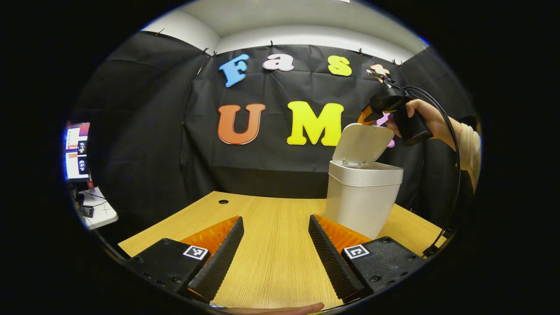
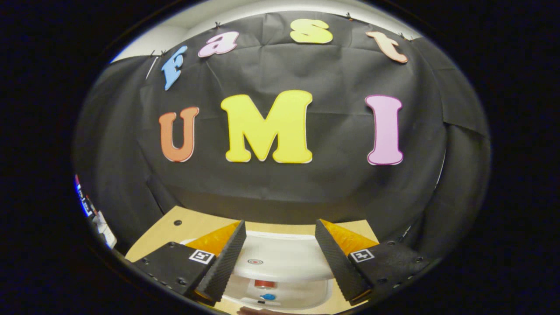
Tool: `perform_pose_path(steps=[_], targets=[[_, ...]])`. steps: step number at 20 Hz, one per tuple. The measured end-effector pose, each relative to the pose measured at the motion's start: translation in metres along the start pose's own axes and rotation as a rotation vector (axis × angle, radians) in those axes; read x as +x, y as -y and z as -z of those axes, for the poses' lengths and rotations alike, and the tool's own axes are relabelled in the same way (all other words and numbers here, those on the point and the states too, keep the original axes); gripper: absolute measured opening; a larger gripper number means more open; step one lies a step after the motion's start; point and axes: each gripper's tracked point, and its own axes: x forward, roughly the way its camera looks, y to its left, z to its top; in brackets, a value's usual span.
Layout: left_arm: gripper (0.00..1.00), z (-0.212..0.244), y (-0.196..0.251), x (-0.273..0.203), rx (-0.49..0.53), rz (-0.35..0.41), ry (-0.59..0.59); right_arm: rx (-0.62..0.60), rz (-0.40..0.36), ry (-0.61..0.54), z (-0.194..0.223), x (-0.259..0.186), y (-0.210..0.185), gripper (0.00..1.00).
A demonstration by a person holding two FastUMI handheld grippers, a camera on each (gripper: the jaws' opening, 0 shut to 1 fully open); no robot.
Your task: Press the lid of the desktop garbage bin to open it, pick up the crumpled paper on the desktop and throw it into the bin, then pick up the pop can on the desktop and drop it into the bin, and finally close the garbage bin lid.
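While my left gripper hovered low over the wooden desktop, its jaws stood released, well apart, with nothing but bare wood grain between them. Going left to right in the left gripper view: a monitor glowed at the far left edge above a small white side table; a round cable hole sat near the desk's back edge; then came the white garbage bin, standing upright on the right part of the desk, just beyond my left gripper's right finger. Its lid was swung up, tilted back on its hinge, so the bin was open. Above and just right of the lid I noted the right gripper, held in a hand with a pale sleeve and a black cable looping down from it; its tip was close to the lid's upper edge, contact not resolvable.

From the right gripper view, its own jaws were likewise released, spread wide and holding nothing. Between them, looking down, I recorded the open bin; inside it lay something red and blue, too small to identify as the pop can. Crumpled paper not discernible.
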Motion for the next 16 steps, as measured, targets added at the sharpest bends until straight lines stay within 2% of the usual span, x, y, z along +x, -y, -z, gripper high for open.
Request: perform_pose_path(steps=[5, 9, 10, 12, 16], targets=[[0.96, 0.001, 0.002, 0.003, 0.035, -0.012, 0.003, -0.014, -0.066, -0.077, 0.045, 0.006, -0.017, 0.96], [0.96, 0.002, -0.004, 0.004, 0.021, -0.048, 0.000, 0.007, -0.076, -0.086, 0.065, 0.009, -0.017, 0.97], [0.96, 0.004, -0.002, 0.005, 0.019, -0.051, -0.007, 0.023, -0.081, -0.101, 0.072, 0.013, -0.017, 0.94], [0.96, 0.005, 0.001, 0.006, 0.028, -0.045, -0.013, 0.011, -0.064, -0.113, 0.083, 0.015, -0.012, 0.97], [0.97, 0.007, 0.002, 0.007, 0.040, -0.046, -0.016, -0.010, -0.006, -0.091, 0.089, 0.005, -0.009, 0.95]])
